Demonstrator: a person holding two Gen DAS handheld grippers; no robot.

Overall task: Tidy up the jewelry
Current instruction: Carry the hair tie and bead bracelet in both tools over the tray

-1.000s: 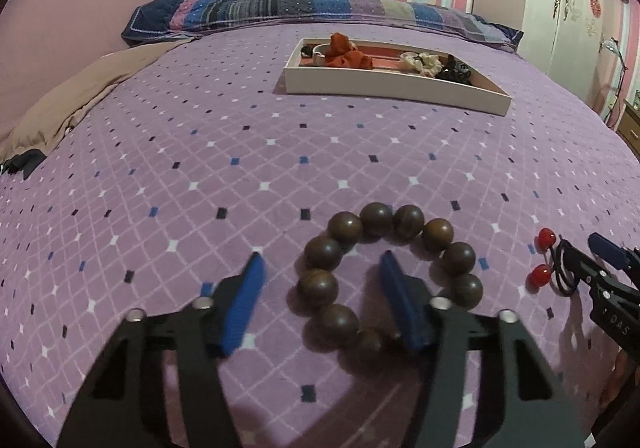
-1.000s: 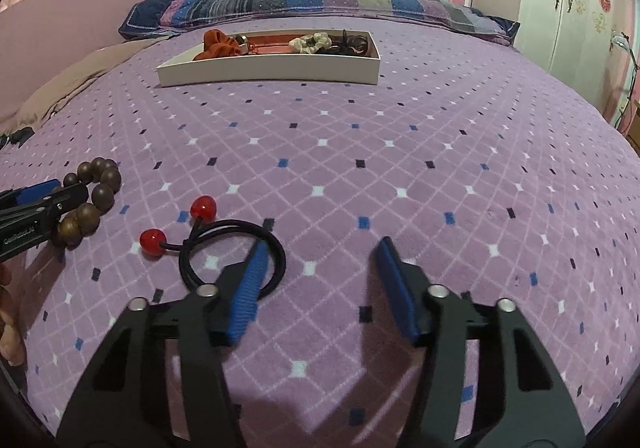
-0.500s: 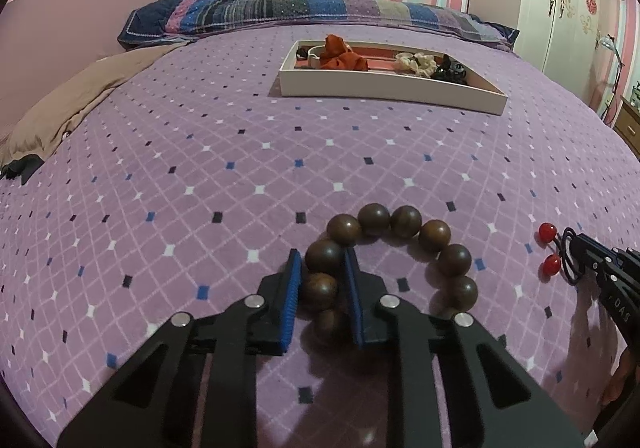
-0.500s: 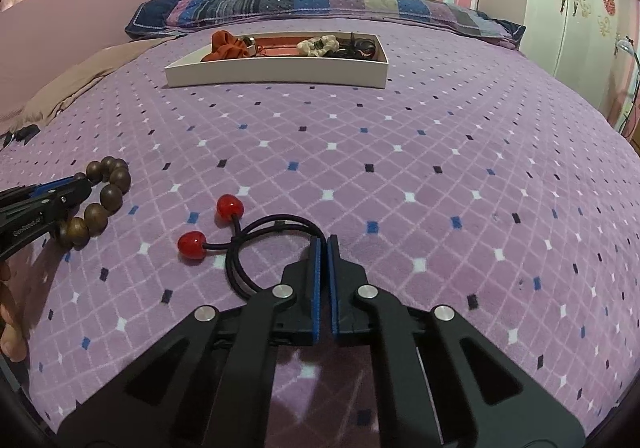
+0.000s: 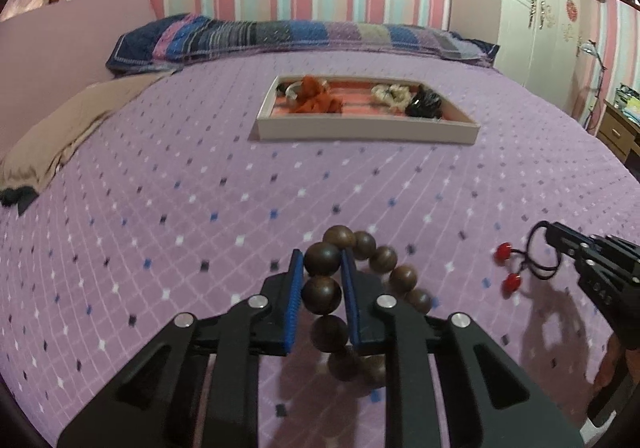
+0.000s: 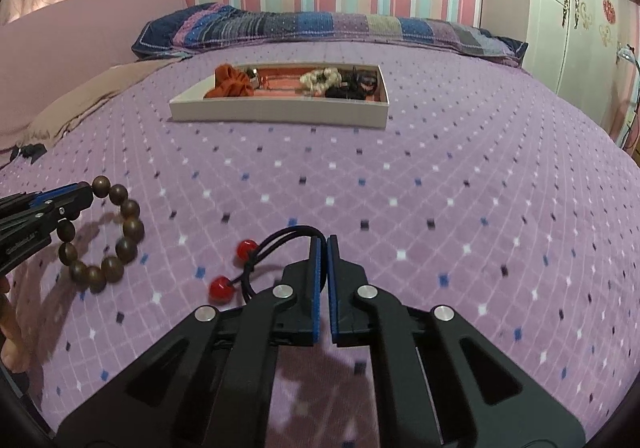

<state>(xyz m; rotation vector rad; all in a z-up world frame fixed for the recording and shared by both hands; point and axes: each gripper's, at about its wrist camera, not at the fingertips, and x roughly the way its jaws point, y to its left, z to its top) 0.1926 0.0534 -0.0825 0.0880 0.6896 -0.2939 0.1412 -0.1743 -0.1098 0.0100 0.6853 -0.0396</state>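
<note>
My left gripper (image 5: 321, 262) is shut on a brown wooden bead bracelet (image 5: 394, 276) and holds it lifted off the purple bedspread; it also shows at the left of the right wrist view (image 6: 120, 244). My right gripper (image 6: 323, 244) is shut on a black hair tie with two red beads (image 6: 246, 248), lifted above the bed; it shows in the left wrist view too (image 5: 516, 268). A white tray (image 5: 360, 128) with a pink lining lies farther up the bed and holds an orange scrunchie (image 5: 316, 100), a cream scrunchie and black items.
The bed is covered by a purple diamond-patterned spread (image 6: 440, 176). A striped pillow (image 5: 300, 36) lies at the headboard. A tan blanket (image 5: 68, 120) lies at the left edge. A white wardrobe (image 5: 540, 20) stands at the right.
Both grippers closed on their items, the left on the bracelet and the right on the hair tie, and then rose from the bed with them.
</note>
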